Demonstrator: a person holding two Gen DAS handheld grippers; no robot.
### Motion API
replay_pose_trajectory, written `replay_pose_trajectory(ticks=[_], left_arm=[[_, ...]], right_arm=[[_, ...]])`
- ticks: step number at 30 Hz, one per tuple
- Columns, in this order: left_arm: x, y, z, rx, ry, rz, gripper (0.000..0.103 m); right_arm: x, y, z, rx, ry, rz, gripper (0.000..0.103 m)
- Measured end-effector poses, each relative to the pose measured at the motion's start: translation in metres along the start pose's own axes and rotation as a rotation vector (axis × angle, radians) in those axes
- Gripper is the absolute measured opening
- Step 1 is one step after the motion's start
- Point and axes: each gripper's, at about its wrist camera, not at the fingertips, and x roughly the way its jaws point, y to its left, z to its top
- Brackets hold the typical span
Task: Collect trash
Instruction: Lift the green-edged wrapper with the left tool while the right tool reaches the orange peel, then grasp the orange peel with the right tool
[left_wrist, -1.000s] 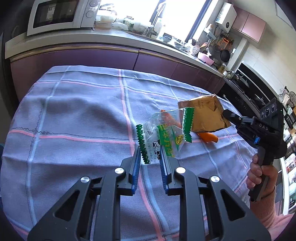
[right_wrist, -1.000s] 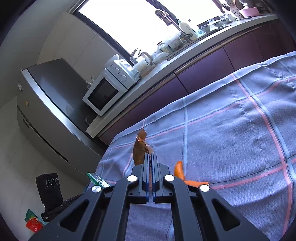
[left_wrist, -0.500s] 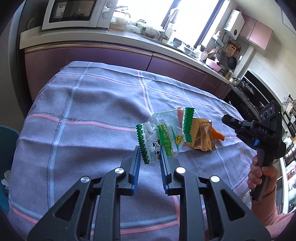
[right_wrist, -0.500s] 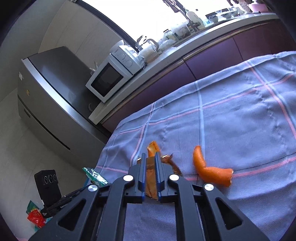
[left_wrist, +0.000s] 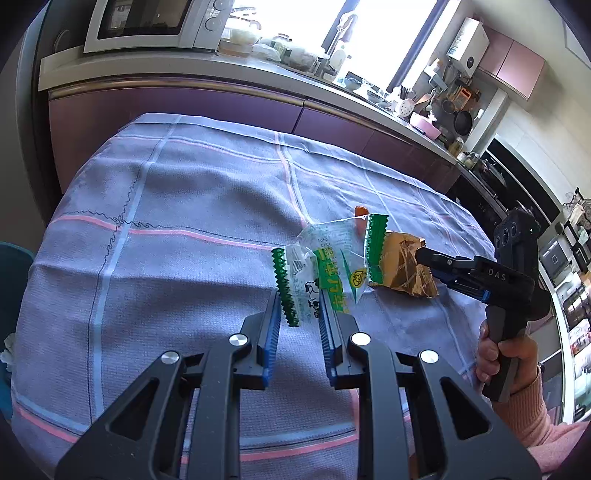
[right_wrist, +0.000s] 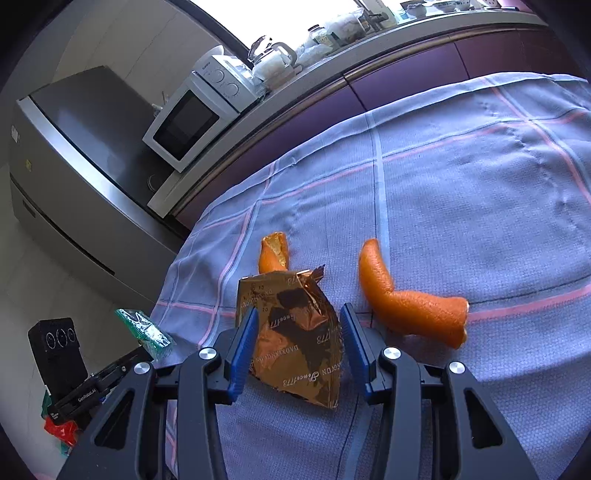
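My left gripper (left_wrist: 301, 299) is shut on a clear plastic wrapper with green serrated edges (left_wrist: 328, 258) and holds it above the table. The wrapper also shows at the left of the right wrist view (right_wrist: 142, 326). A brown foil wrapper (right_wrist: 295, 332) lies on the purple checked tablecloth (right_wrist: 461, 203). My right gripper (right_wrist: 297, 328) is open, one finger on each side of the foil wrapper. The foil wrapper (left_wrist: 402, 264) and the right gripper (left_wrist: 423, 254) also show in the left wrist view. Two orange peel pieces (right_wrist: 406, 299) (right_wrist: 273, 254) lie on the cloth beyond it.
A kitchen counter with a microwave (left_wrist: 147, 22) runs behind the table. A refrigerator (right_wrist: 74, 147) stands at the left. A teal bin edge (left_wrist: 11, 266) with crumpled paper shows by the table's left side. Red and green packaging (right_wrist: 59, 432) lies on the floor.
My right gripper opened and let go of the foil wrapper, which now lies on the cloth between its fingers. My left gripper kept its hold on the plastic wrapper and drew back.
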Motion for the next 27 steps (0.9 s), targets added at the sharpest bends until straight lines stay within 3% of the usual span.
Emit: replay_pose_trajectory(ticks=[3,7,10,12,16,17,19,20,27], left_arm=[[0.002,0.000,0.002,0.004,0.006,0.000,0.021],[0.003,-0.001,0.004,0.007,0.010,0.003,0.021],[0.005,-0.002,0.005,0.006,0.015,0.003,0.021],[0.008,-0.003,0.004,0.007,0.018,0.001,0.021],[0.010,-0.006,0.004,0.018,0.018,0.012,0.021],[0.010,-0.006,0.004,0.018,0.019,0.012,0.021],[0.009,-0.005,0.005,0.018,0.017,0.012,0.021],[0.009,-0.005,0.005,0.018,0.016,0.013,0.021],[0.001,-0.004,0.003,0.025,-0.003,0.022,0.021]], right_arm=[[-0.005,0.002,0.000,-0.006,-0.009,-0.006,0.042],[-0.030,0.003,0.004,-0.046,-0.098,-0.067,0.042],[-0.043,-0.001,0.009,-0.083,-0.142,-0.154,0.042],[-0.041,-0.005,0.010,-0.116,-0.126,-0.239,0.044],[-0.027,-0.010,0.004,-0.169,-0.054,-0.312,0.042],[-0.024,-0.011,0.002,-0.176,-0.040,-0.319,0.038],[-0.025,-0.012,0.000,-0.172,-0.042,-0.303,0.020],[-0.027,-0.012,0.000,-0.172,-0.048,-0.299,0.017],[-0.044,0.000,0.001,-0.164,-0.105,-0.266,0.013]])
